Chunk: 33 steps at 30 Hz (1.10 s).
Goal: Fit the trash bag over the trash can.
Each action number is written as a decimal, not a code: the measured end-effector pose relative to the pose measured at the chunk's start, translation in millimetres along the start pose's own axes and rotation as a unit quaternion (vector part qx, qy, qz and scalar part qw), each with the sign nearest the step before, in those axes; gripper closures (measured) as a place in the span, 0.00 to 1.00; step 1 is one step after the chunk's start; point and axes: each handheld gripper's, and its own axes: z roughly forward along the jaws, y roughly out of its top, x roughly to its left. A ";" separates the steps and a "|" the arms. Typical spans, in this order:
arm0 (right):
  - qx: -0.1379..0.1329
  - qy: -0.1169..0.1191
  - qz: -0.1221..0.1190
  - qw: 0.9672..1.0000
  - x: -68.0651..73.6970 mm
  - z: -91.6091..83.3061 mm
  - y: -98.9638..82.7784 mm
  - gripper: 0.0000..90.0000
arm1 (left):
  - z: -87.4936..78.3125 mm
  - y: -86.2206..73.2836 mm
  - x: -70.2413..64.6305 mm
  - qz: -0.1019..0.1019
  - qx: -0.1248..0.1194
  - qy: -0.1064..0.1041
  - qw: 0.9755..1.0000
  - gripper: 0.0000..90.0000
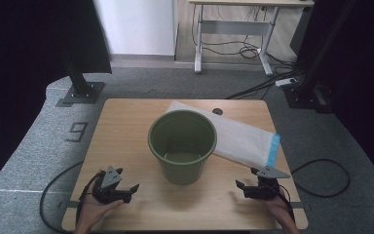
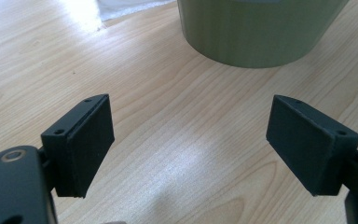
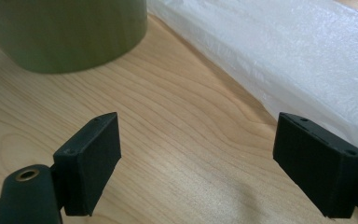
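An olive green bucket (image 1: 182, 145) stands upright in the middle of the wooden table (image 1: 121, 126), and its inside looks empty. A white plastic bag (image 1: 238, 139) with a blue end lies flat behind and to the right of it, partly under the bucket. My left gripper (image 1: 126, 181) rests at the front left, open, with nothing between its jaws; the bucket's base (image 2: 256, 32) lies ahead of it. My right gripper (image 1: 246, 179) sits at the front right, open and empty, with the bag (image 3: 279, 51) just ahead and the bucket (image 3: 65, 32) to its left.
A black stand (image 1: 80, 78) rises on the floor behind the table's left corner, and another (image 1: 311, 83) stands behind the right one. Cables (image 1: 321, 175) lie on the grey carpet at both sides. A desk frame (image 1: 233, 34) stands far back.
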 end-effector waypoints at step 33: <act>0.084 -0.046 -0.019 0.995 -29.3 98.0 47.5 0.98 | 0.5 -10.1 9.5 -0.036 0.019 -0.035 0.999 0.20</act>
